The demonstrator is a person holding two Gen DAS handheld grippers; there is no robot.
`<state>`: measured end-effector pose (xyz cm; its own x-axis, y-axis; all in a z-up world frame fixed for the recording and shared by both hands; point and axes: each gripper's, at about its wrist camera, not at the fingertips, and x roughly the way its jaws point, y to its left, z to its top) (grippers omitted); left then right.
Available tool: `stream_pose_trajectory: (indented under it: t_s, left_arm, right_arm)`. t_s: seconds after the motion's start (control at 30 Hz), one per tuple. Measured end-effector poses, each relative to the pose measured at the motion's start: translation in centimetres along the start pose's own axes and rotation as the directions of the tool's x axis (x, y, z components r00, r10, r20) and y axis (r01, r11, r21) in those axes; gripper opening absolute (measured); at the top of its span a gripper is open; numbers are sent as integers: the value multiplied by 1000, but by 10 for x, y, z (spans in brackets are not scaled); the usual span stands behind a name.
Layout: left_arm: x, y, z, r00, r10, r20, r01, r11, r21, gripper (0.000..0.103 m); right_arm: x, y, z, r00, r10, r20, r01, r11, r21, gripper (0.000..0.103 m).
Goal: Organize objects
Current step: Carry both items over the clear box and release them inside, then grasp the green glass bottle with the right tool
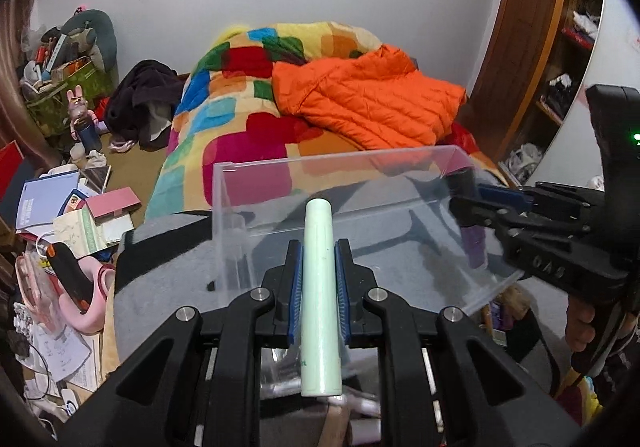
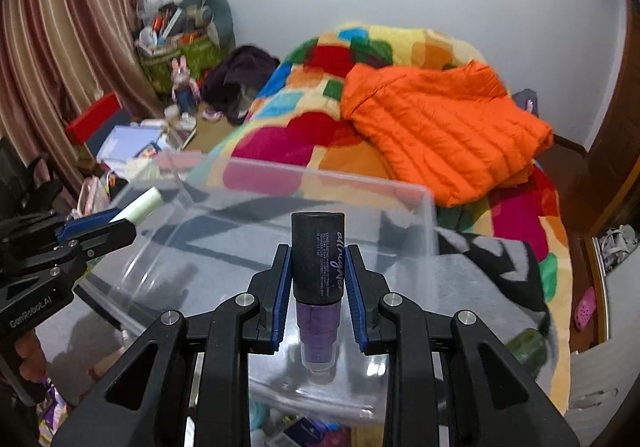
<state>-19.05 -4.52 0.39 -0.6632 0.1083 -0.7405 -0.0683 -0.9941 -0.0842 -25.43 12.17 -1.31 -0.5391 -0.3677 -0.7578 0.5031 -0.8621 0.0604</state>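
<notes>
My left gripper (image 1: 319, 279) is shut on a pale green tube (image 1: 320, 299) and holds it pointing forward over the near side of a clear plastic box (image 1: 280, 183). My right gripper (image 2: 317, 279) is shut on a purple bottle with a black cap (image 2: 317, 259), held above the same clear box (image 2: 420, 207). The box rests on a grey blanket (image 1: 168, 287). The right gripper also shows in the left wrist view (image 1: 466, 191) at the box's right wall. The left gripper shows in the right wrist view (image 2: 116, 225) at the box's left side, with the green tube (image 2: 140, 205).
A bed with a colourful quilt (image 1: 240, 119) and an orange jacket (image 1: 372, 99) lies behind the box. Books, papers and boxes (image 1: 72, 207) clutter the floor at left. A wooden wardrobe (image 1: 532, 47) stands at right. Curtains (image 2: 60, 67) hang at left.
</notes>
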Motion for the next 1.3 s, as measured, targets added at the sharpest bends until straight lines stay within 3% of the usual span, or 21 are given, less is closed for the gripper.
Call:
stream_pose_trajectory:
  t_s: [0.13,0.37,0.47,0.6,0.77,0.83,0.9,0.97,1.07,1.3]
  left_arm:
    - [13,-2,1,999,2,-35,-1,1000,13,15]
    - [21,-4,0,998,26,-51,-24,999,33,16]
    - [16,-5,2,999,18,-45,-17,999,30,24]
    - [0,-8,2,1000,25,-1,-25,999,44,48]
    - [-33,-15,2,995,55,87,-61,996,66,73]
    - [-46,-17,0,992,56,112,-63,996,65,85]
    - [-58,-19,-5,988,69,138,-79,995,67,92]
    - [-68,-21,-11,984,79,159,-92,993,74,95]
    - [-78,-23,-23,984,74,161,-89,992,86,95]
    - [-85,-30,-58,986,92,139,-106,990,97,96]
  right_arm:
    - [21,7,0,997,23,-71,-24,999,-21,24]
    - [32,19,-5,993,-5,-119,-5,997,-78,24]
    - [25,21,-6,993,-14,-114,3,995,-95,25]
    - [5,21,-6,998,-35,-54,29,994,-108,45]
    - [-34,7,-4,998,-53,29,55,996,-77,46]
    - [-47,-1,-4,997,-64,52,67,996,-59,53]
    - [-62,-12,-5,992,-97,86,100,994,-31,69]
    - [-75,-26,-9,983,-145,116,146,989,-3,75]
    - [-83,-44,-15,973,-199,115,197,980,27,75]
    - [-69,-97,-38,945,-327,24,321,939,125,75]
